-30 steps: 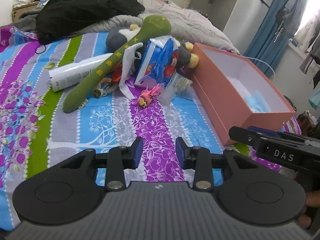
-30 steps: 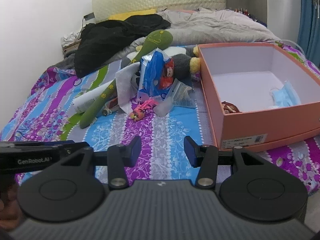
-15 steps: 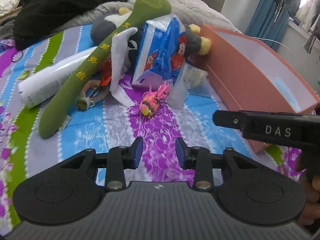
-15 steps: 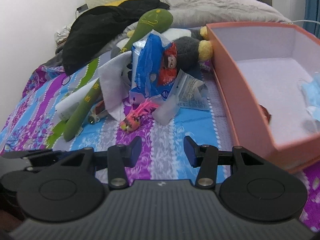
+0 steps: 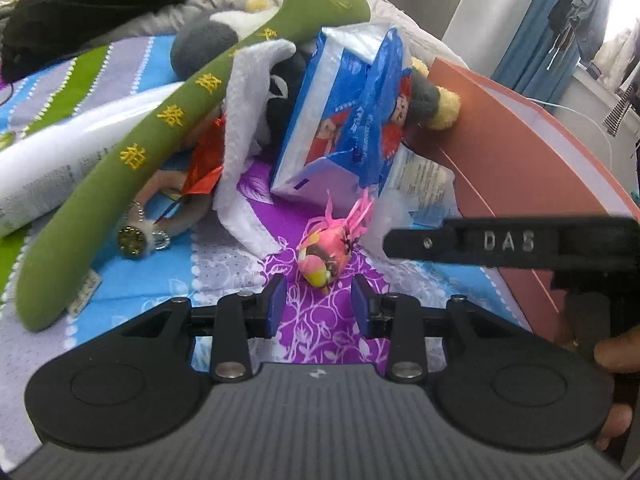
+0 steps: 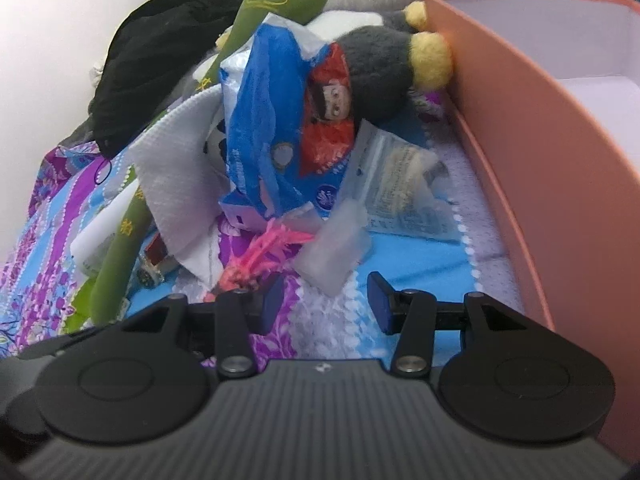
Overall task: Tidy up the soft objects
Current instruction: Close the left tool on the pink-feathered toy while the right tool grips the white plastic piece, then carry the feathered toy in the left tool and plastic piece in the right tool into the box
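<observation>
Both grippers, left gripper point(image 5: 319, 304) and right gripper point(image 6: 325, 302), sit part-open and empty as I hover near the pink toy point(image 5: 328, 250); soft pile on the bedspread point(image 5: 168, 276) untouched beside the orange box point(image 6: 532, 152), sorting barely begun.

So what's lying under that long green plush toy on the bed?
Under the green plush toy lie a white tube, a red wrapper and a small round metal trinket. Whatever lies further beneath its middle is covered.
</observation>
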Available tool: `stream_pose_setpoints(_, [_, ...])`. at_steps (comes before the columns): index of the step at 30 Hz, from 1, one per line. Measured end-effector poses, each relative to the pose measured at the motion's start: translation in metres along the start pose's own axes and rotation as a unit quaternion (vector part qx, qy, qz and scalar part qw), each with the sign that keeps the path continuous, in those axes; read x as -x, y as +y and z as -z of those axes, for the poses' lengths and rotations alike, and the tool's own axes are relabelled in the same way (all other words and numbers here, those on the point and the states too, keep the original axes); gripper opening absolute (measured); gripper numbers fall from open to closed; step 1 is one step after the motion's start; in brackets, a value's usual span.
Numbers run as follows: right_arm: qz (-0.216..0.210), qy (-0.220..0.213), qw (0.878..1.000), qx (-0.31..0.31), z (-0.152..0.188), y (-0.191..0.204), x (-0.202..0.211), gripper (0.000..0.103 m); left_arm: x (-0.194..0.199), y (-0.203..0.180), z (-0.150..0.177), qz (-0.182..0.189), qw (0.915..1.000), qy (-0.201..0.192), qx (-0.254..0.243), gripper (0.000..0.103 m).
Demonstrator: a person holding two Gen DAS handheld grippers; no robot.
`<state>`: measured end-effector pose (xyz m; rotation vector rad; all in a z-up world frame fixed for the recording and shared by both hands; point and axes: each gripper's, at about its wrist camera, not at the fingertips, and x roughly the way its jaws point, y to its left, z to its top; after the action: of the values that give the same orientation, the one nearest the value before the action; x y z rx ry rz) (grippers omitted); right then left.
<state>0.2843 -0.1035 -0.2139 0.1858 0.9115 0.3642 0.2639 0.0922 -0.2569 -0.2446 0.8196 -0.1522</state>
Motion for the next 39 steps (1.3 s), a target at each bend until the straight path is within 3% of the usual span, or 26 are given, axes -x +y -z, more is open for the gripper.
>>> stream_pose_setpoints(10, [0.003,0.035,0.999,0.000,-0.022,-0.001,-0.036,0.049,-0.016,0.004,-0.004,0.012,0.9996,-0.019,0.015,0.041])
stream_pose_setpoints(18, [-0.006,0.037,0.999,-0.003,-0.021,0.003,-0.041,0.031,-0.012,0.000,-0.002,-0.003,0.9994,-0.031,0.016,0.034])
stream_pose_setpoints(30, [0.007,0.013,1.000,0.012,-0.003,-0.001,-0.003,0.030,0.026,-0.022,0.006,-0.025,0.9977,-0.048,0.041,0.034])
stream_pose_setpoints(39, [-0.001,0.000,0.999,0.036,0.016,0.005,0.041,0.030,0.071,-0.036,0.018,-0.031,0.9962,-0.039,0.071,0.034])
